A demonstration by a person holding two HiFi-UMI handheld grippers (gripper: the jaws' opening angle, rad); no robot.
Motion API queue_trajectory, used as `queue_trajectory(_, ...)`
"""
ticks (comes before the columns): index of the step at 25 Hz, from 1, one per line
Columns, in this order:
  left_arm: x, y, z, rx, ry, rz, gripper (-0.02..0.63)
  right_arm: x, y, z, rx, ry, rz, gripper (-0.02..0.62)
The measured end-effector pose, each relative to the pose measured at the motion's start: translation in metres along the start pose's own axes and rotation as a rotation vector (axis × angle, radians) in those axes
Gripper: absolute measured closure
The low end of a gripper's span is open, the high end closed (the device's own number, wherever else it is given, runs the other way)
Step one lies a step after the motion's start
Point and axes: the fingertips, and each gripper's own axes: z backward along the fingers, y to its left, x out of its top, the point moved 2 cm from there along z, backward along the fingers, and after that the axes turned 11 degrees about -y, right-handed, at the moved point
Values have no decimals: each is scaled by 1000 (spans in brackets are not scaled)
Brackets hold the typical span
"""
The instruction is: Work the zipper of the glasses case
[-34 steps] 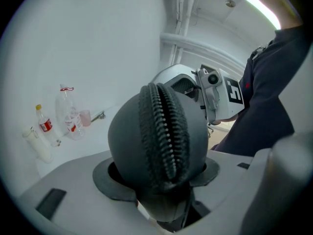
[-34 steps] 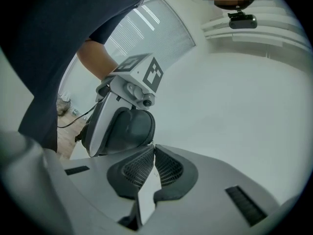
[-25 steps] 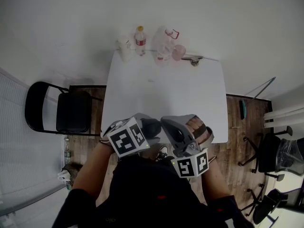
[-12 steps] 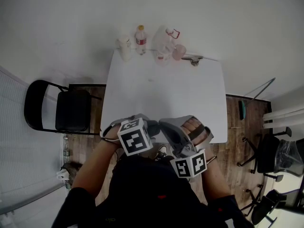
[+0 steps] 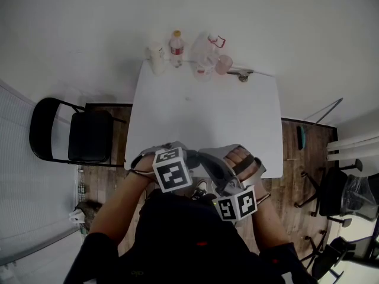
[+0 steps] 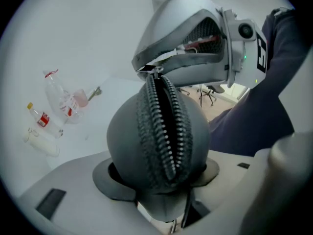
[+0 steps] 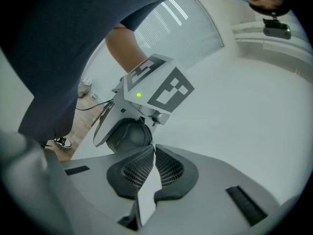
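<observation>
A dark grey glasses case [image 6: 156, 146] sits between the jaws of my left gripper [image 6: 157, 174], whose pads press on both of its sides. Its zipper [image 6: 164, 126] gapes open along the middle and runs up to the slider [image 6: 156, 71]. My right gripper [image 6: 146, 68] meets the case from above, shut on the zipper pull at that slider. In the right gripper view the right gripper [image 7: 152, 151] has its pads together just in front of the case [image 7: 128, 135]. In the head view the left gripper [image 5: 188, 158] and the right gripper [image 5: 202, 154] are close to my body.
The white table [image 5: 207, 111] stretches away from me. At its far edge stand a white cup [image 5: 156, 58], a red-labelled bottle [image 5: 176, 47], a clear bottle [image 5: 204, 55] and a pink cup [image 5: 223, 65]. A black folding chair [image 5: 89, 138] is at the left.
My left gripper has shifted a little to the right and tilted further down with the case in it. The right gripper has stayed in place.
</observation>
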Motion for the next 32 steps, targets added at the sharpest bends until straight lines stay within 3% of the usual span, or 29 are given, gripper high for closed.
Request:
queue_trajectory(4,22,13,9,91,-240,28,337,-1,-23,2,-107,-17,-68,552)
queue_trajectory(8,40,32,34,204,-480,115,337,-18,-45,15,-211,2,-170,552)
queue_trajectory(12,50,52,70,338,-676,162,336,-37,-64,31,-328,-14,-386,552)
queue_trajectory(18,60,77,150,602,-973,202,337,-60,-100,55,-557,-104,-727,558)
queue_trajectory(25,54,92,229,801,-1161,225,337,-83,-125,90,-707,-170,-885,574)
queue_trajectory(32,33,102,250,897,-1169,281,337,-97,-142,117,-821,-182,-934,578)
